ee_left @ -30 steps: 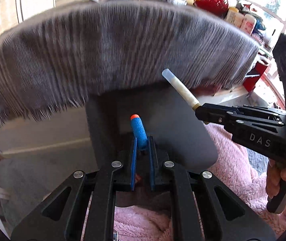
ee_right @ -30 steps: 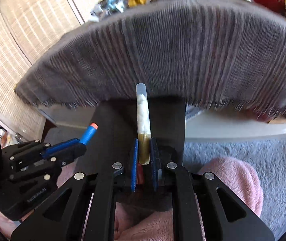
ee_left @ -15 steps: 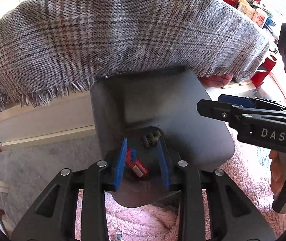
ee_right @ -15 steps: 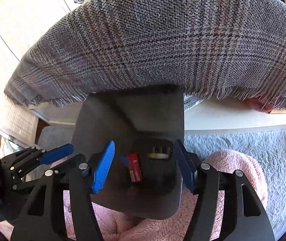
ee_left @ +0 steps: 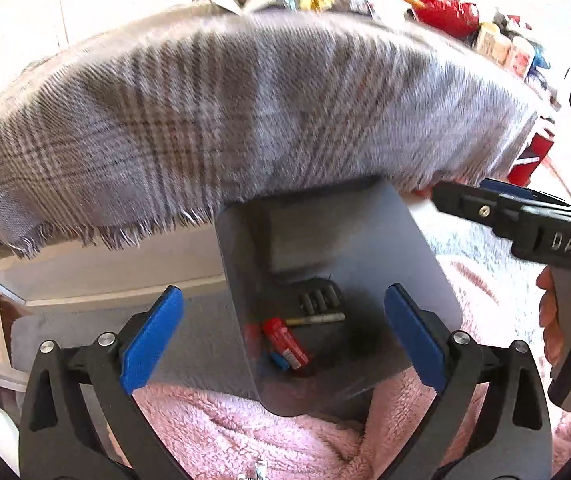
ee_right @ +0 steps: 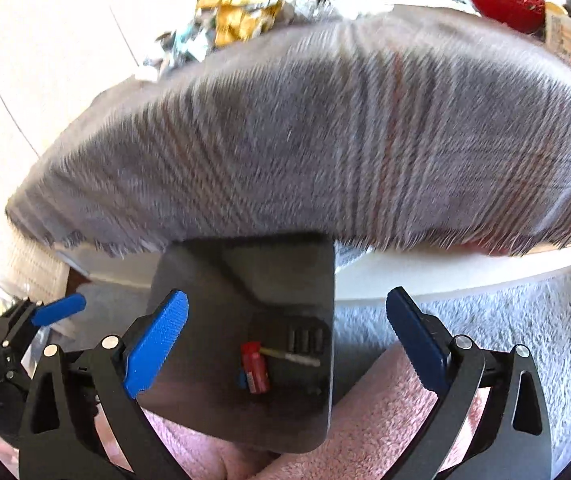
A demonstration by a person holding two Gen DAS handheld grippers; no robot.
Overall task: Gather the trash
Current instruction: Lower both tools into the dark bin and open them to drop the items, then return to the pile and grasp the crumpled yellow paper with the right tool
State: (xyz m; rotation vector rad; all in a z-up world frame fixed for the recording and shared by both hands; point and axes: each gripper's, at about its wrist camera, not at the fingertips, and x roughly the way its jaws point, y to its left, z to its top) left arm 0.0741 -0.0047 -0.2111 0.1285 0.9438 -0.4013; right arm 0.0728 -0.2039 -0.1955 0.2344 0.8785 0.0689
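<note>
A dark grey bin (ee_left: 349,240) stands on the floor below the table edge, also in the right wrist view (ee_right: 285,264). Inside lie a red wrapper (ee_left: 285,342), a thin gold-capped tube (ee_left: 317,319) and a small blue piece (ee_left: 279,360); the right wrist view shows the wrapper (ee_right: 254,366) and tube (ee_right: 291,357) too. My left gripper (ee_left: 283,340) is open and empty above the bin. My right gripper (ee_right: 287,340) is open and empty above it as well, and appears at the right of the left wrist view (ee_left: 497,204).
A grey plaid cloth (ee_left: 225,120) hangs over the table edge above the bin. Crumpled foil and yellow wrappers (ee_right: 241,4) lie on the table top, with a red item (ee_left: 445,12) further right. Pink fleece (ee_left: 245,432) lies in front of the bin.
A second ago the left gripper held a blue foam dart and the right a white tube. Both opened over the bin, and the jaws now stand wider; the views tilted up slightly.
</note>
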